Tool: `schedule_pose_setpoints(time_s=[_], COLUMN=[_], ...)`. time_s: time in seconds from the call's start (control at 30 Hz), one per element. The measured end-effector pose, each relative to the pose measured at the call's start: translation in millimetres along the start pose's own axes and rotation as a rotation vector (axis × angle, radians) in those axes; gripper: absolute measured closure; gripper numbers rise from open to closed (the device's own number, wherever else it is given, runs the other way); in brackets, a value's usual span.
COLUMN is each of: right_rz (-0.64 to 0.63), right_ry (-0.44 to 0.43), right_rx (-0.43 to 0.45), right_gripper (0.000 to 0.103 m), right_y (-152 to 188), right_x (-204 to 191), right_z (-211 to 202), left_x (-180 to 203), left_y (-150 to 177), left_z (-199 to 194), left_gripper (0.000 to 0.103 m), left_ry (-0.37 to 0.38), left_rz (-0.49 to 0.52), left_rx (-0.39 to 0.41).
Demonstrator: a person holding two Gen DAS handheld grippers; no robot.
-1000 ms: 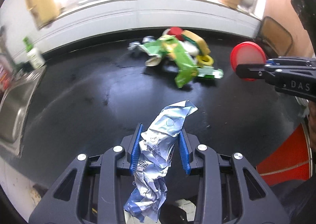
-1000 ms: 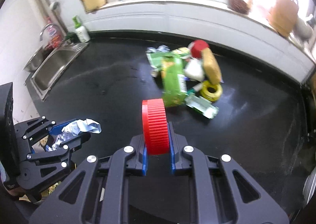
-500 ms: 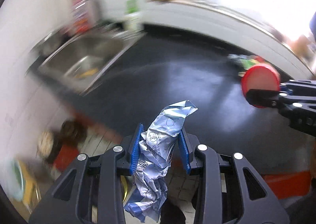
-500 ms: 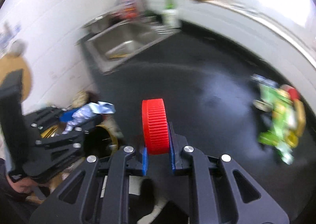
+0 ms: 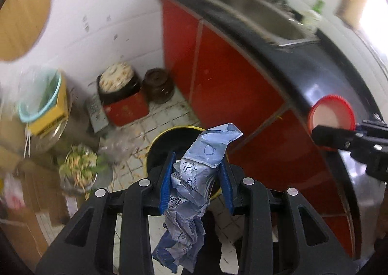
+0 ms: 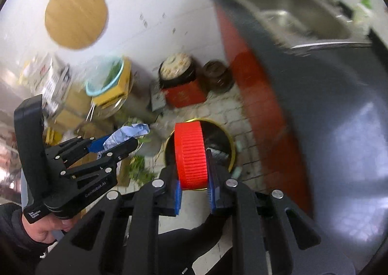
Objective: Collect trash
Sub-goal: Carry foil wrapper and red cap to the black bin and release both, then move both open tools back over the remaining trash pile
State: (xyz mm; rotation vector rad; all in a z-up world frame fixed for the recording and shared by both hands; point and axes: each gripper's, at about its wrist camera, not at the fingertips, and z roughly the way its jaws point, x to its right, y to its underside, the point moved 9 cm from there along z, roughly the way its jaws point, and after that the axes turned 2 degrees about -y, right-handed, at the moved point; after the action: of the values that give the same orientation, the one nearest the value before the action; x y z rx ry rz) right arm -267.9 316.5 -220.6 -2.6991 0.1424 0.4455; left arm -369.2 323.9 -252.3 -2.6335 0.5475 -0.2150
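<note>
My left gripper (image 5: 197, 166) is shut on a crumpled blue-and-silver wrapper (image 5: 206, 153), held above a black bin with a yellow rim (image 5: 179, 130) on the tiled floor. In the right wrist view the left gripper (image 6: 116, 141) and the wrapper (image 6: 126, 133) show at the left. My right gripper (image 6: 194, 173) is shut on a red ribbed lid (image 6: 191, 153), held on edge over the same bin (image 6: 229, 144). The lid also shows in the left wrist view (image 5: 331, 115) at the right, beside the counter edge.
A black counter (image 5: 315, 66) with a steel sink (image 5: 262, 13) runs above red cabinet doors (image 5: 218, 81). On the floor are a red box with a pot (image 5: 121, 95), a brown jar (image 5: 157, 84), a teal basin (image 5: 41, 95) and a bowl of vegetable scraps (image 5: 80, 168).
Both grippers have swung left from the counter and its trash pile and now point down at the floor bin. Each still holds its item.
</note>
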Motion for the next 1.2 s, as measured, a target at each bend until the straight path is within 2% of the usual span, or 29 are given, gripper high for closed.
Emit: schedule_pose_setpoints(time_s=[0.13,0.3,0.57,0.6,0.63,0.67,0.7,0.73,0.77,1.0,1.13,1.2], right_rz=[0.003,0.018,0.022,0.023,0.022,0.027,0.034,0.044,0.044,0.032,0.047,0.065], right_ry=[-0.008,-0.004,-0.004,-0.004,-0.003,-0.011,-0.015,-0.018,-0.023,-0.011,0.004,0.025], right_rx=[-0.086,-0.153,-0.174,-0.171,-0.170,-0.174,-0.173,-0.155,-0.145,-0.125,-0.086,-0.049], right_gripper=[0.086,0.086,0.086,0.086,0.084,0.079,0.051,0.027,0.025,0.025,0.025,0.025], right_y=[-0.1,1.7,-7.5,-9.8,-11.1,-12.7,-11.8,-14.3,-16.3,-20.3,-21.2,-20.3], right_x=[-4.2,1.5,6.5,6.8,7.6,8.4,10.3,12.2,12.0,18.0,29.0,40.8], right_z=[59.0,101.6,120.7,122.0,123.3,124.8,121.1,118.2,117.3,99.0,67.2,37.4], left_x=[-22.3,-27.5,-27.0,-27.8,-29.8,-30.9,-32.8,-34.0,-35.4,-30.8,-19.6,-5.6], left_y=[13.4,18.7,16.7,16.6,15.8,14.8,14.3,13.7,13.3,12.1,2.4,-5.8], left_z=[40.8,76.7,98.9,100.8,103.5,105.6,105.8,104.3,103.3,96.1,78.4,62.0], left_gripper=[0.069,0.069,0.068,0.066,0.053,0.044,0.024,0.021,0.021,0.021,0.020,0.019], left_ry=[-0.007,0.000,0.008,0.008,0.007,0.013,0.007,0.005,0.006,-0.007,-0.010,-0.014], left_rz=[-0.038,-0.045,-0.035,-0.037,-0.039,-0.044,-0.051,-0.055,-0.057,-0.018,0.017,0.060], left_rx=[-0.036,-0.064,-0.085,-0.085,-0.085,-0.087,-0.084,-0.076,-0.068,-0.073,-0.056,-0.041])
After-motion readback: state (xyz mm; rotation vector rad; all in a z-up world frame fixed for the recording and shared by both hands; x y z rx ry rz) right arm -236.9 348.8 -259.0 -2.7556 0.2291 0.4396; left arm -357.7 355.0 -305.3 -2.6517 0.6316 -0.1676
